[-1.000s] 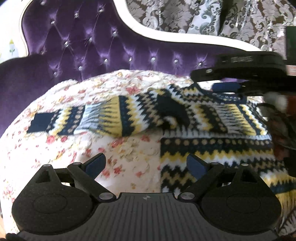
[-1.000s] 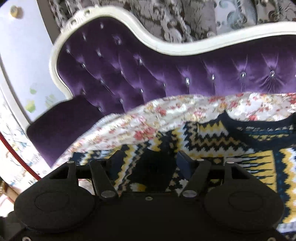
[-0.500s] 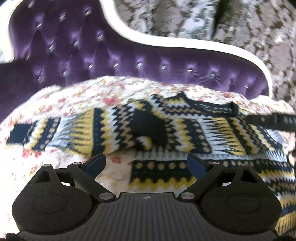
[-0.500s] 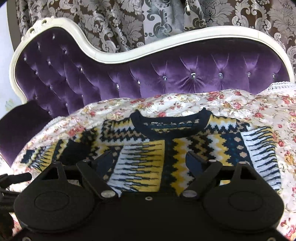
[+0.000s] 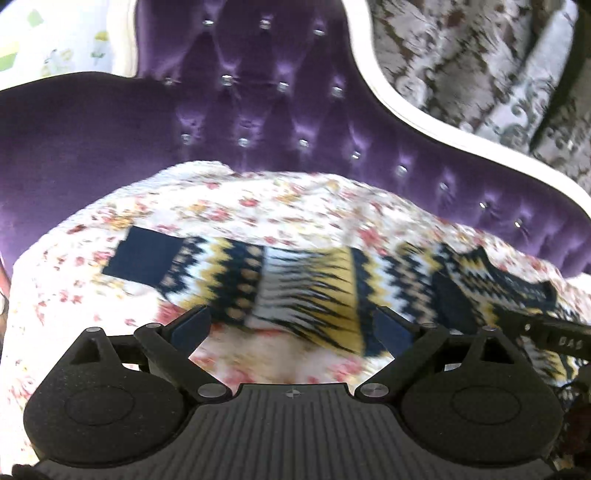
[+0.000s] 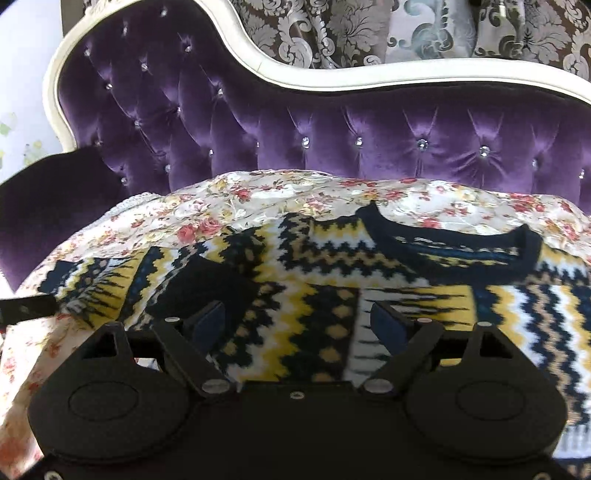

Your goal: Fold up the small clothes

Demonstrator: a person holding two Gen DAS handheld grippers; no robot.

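Patterned sweater spread flat on a floral-covered purple sofa, both tongs spread and holding nothing.

Left wrist view: the left tongs (image 5: 291, 326) hang spread over the near edge of the knit sweater's sleeve (image 5: 258, 280) — the sleeve stretches leftward, its navy cuff (image 5: 142, 254) lying on the floral cover (image 5: 229, 206); the tufted purple sofa back (image 5: 258, 110) rises behind, and part of the other black tool shows at the right edge (image 5: 554, 332). The picture is motion-blurred. Right wrist view: the right tongs (image 6: 295, 321) are spread above the sweater (image 6: 369, 280) chest, nothing between them — the navy neckline (image 6: 450, 243) lies just beyond, toward the sofa back (image 6: 332, 129), with damask curtains (image 6: 332, 33) behind.
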